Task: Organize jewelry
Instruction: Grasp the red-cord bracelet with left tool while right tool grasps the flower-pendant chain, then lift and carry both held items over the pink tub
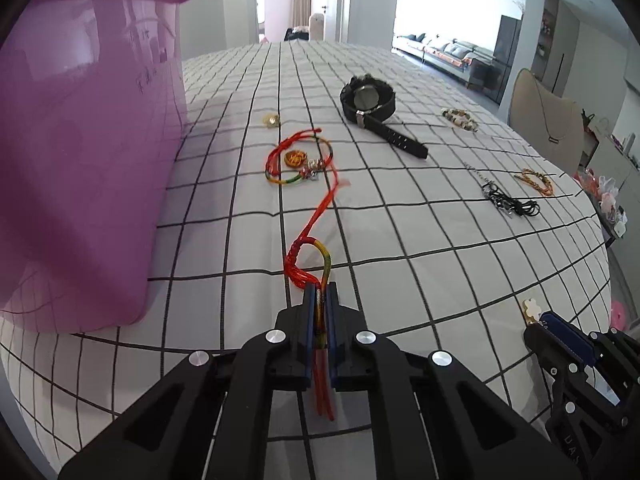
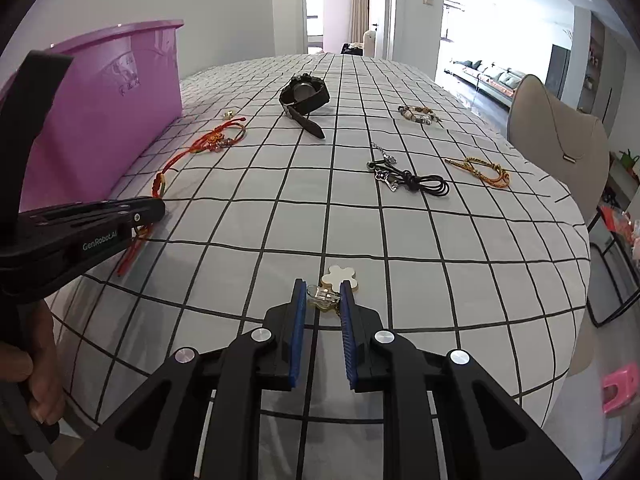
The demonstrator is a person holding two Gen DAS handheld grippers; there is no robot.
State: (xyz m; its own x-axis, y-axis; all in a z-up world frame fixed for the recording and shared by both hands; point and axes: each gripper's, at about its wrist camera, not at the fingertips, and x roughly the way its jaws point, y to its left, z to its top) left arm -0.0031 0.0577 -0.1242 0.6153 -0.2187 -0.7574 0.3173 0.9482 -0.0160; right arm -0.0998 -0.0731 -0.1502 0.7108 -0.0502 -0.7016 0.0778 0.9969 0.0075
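Two claws at work over a table (image 2: pixel 460 248) under a black-grid white cloth. Left claw (image 1: pixel 320 296) is clamped on the red woven cord bracelet (image 1: pixel 316 208): rainbow-banded loop and red tassel strands pinched between the blue pads, tassel ends hanging down through the jaws. From the pinch the cord trails toward 12 o'clock to a coiled section with an orange knot charm (image 1: pixel 295 159) and small metal beads, lying on the cloth just beside the pink plastic bin (image 1: pixel 80 160) at 10 o'clock.

Right claw (image 2: pixel 323 292) stands apart, jaws straddling the metal clip of a cream clover-shaped earring (image 2: pixel 341 275); pads not visibly touching it.

Handling, as judged:
- Cord bracelet: very light, limp, no stiffness. Will drape and swing when lifted; the far coil likely drags and may snag on the cloth. The braided, knotted section is the firmest hold; loose tassel threads could slip out.
- Clover earring: small, rigid, smooth-faced, probably slippery. Clip offers little to bite; a hold across the flat petals' edges seems surer. Light squeeze, as the clip could bend.

Other pieces, well apart:
- black wristwatch (image 2: pixel 304 94) at 12 o'clock, the heaviest, strap stiff
- beaded bracelet (image 2: pixel 419 114) at 1 o'clock
- black cord necklace with silver charms (image 2: pixel 408 178)
- orange braided bracelet (image 2: pixel 486 170) at 2 o'clock
- small gold trinket (image 1: pixel 271 120) near the bin, too small to identify
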